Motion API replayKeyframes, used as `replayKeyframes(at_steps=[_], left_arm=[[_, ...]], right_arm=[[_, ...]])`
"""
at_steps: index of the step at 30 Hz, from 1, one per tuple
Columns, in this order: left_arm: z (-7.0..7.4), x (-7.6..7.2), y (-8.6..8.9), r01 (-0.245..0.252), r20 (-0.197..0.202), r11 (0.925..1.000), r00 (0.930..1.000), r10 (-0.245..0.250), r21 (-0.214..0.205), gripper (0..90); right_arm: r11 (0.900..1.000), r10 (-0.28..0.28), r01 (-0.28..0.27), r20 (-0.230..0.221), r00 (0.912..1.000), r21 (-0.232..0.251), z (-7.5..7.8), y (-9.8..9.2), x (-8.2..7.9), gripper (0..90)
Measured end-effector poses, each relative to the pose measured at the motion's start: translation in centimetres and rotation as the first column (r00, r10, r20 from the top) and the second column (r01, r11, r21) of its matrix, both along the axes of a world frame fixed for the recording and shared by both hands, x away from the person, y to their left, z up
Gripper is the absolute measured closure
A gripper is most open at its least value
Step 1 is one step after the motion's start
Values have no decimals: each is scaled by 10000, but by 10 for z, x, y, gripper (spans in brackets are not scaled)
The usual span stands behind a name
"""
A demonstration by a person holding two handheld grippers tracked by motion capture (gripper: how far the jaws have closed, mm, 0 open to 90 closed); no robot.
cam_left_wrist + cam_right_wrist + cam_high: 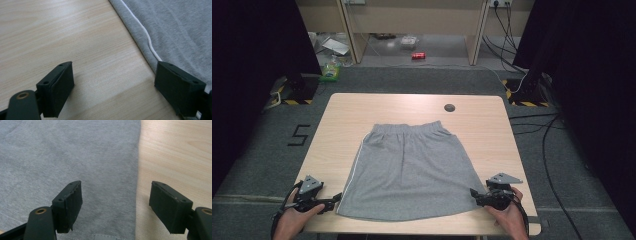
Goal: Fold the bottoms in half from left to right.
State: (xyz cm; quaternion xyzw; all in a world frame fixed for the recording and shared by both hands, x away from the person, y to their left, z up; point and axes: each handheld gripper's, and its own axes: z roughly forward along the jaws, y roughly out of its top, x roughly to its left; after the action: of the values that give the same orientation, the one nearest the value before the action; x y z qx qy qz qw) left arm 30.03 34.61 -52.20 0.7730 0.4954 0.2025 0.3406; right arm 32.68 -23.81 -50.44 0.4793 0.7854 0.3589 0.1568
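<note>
At the table's (362, 107) centre the skirt (409, 167) lies flat, waistband at twelve o'clock, so you set your left gripper (333, 201) and right gripper (475, 194), jaws spread and empty, at its seven and five o'clock hem corners.

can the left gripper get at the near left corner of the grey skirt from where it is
Probably yes. The left gripper sits open on the table right beside the grey skirt, one jaw over its white-piped side edge, with bare wood between and nothing blocking.
</note>
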Motion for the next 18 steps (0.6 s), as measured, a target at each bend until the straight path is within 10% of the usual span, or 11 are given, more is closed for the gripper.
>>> replayKeyframes(at_steps=[18], left_arm=[[13, 28, 2, -475, -3, 9959, 9989, 476, -769, 185]], right_arm=[[9999, 101, -100, 103, 9999, -49, 2, 4, 0, 270]])
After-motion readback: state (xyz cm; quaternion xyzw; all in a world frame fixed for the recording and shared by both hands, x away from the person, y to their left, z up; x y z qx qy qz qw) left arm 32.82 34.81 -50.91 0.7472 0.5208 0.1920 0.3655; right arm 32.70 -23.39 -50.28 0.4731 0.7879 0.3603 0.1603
